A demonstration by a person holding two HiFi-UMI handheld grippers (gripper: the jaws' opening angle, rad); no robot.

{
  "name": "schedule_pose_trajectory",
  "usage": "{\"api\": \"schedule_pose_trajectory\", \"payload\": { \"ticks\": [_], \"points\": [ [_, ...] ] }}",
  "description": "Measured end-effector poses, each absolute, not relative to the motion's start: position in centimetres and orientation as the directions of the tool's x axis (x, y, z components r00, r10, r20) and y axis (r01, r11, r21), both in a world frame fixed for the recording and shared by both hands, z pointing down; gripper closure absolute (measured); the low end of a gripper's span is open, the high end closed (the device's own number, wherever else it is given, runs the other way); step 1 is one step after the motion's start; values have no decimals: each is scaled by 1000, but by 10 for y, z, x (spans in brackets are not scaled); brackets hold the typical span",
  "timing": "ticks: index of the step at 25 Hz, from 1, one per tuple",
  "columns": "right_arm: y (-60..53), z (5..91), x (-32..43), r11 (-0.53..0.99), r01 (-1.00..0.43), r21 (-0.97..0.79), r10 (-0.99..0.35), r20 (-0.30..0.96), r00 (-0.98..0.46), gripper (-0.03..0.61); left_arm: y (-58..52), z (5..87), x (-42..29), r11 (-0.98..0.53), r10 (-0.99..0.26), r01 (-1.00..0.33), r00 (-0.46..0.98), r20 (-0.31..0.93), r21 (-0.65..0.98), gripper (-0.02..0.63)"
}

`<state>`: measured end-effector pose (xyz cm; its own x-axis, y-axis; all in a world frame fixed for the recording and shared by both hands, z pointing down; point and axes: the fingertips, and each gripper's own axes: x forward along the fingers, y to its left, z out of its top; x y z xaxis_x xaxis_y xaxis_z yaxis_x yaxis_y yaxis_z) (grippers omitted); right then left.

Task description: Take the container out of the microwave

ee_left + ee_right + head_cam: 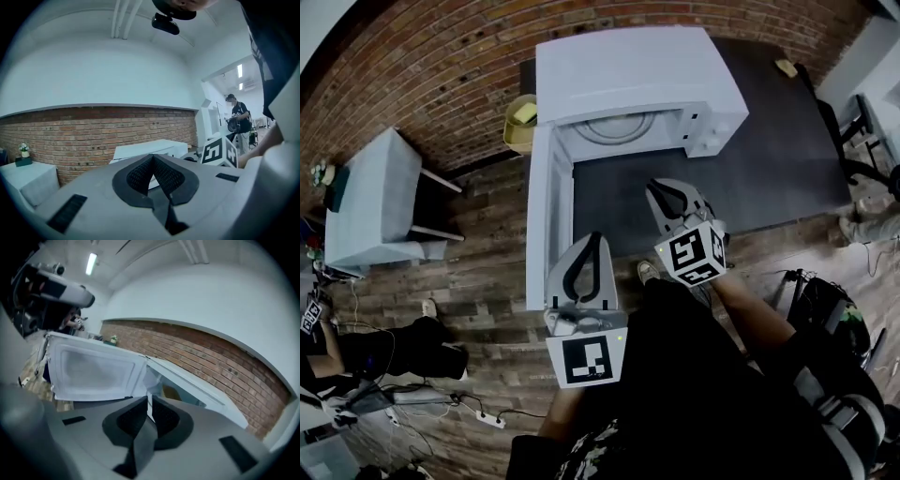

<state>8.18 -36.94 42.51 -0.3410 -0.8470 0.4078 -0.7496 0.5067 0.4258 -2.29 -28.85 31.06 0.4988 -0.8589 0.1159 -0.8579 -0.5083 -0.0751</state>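
Both my grippers are empty: the left gripper has its jaws pressed together on nothing, and the right gripper is closed too, with only a sliver of light between its pads. The microwave stands ahead of both. Its door is swung wide just to the left gripper's left, which leaves the cavity mouth free to reach. I take the container to be the round pale rim inside that cavity, beyond the right gripper's tips, though it may be only the turntable. I reckon the jaws must open before I reach in
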Motion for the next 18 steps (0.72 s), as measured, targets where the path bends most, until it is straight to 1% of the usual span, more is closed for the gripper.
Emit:
{"api": "schedule_pose_trajectory", "payload": {
  "ticks": [3,6,11,13,14,15,16,18],
  "points": [
    [-411,437,81,546,-631,551,-833,438,-338,511,-295,310,-27,-476,-877,-876,464,122,-85,607],
    [-451,455,81,560,-477,677,-828,464,-314,511,-302,318,-27,-457,-886,-886,445,130,-78,607],
    [-496,493,74,603,-341,721,-797,529,-291,509,-311,355,-41,-356,-922,-933,342,182,-55,607],
    [-512,502,68,610,-300,733,-791,539,-291,505,-316,360,-46,-312,-935,-950,305,180,-8,607],
    [-521,506,65,616,-283,736,-786,546,-291,495,-318,361,-47,-298,-939,-955,295,176,11,607],
    [-528,511,64,623,-270,734,-780,556,-288,467,-320,361,-46,-290,-941,-957,288,177,14,607],
    [-535,517,64,630,-264,731,-774,565,-284,425,-320,361,-45,-285,-942,-958,281,182,6,607],
    [-549,524,68,625,-272,732,-779,565,-273,412,-322,363,-43,-277,-942,-961,269,203,-13,607]
  ]
}}
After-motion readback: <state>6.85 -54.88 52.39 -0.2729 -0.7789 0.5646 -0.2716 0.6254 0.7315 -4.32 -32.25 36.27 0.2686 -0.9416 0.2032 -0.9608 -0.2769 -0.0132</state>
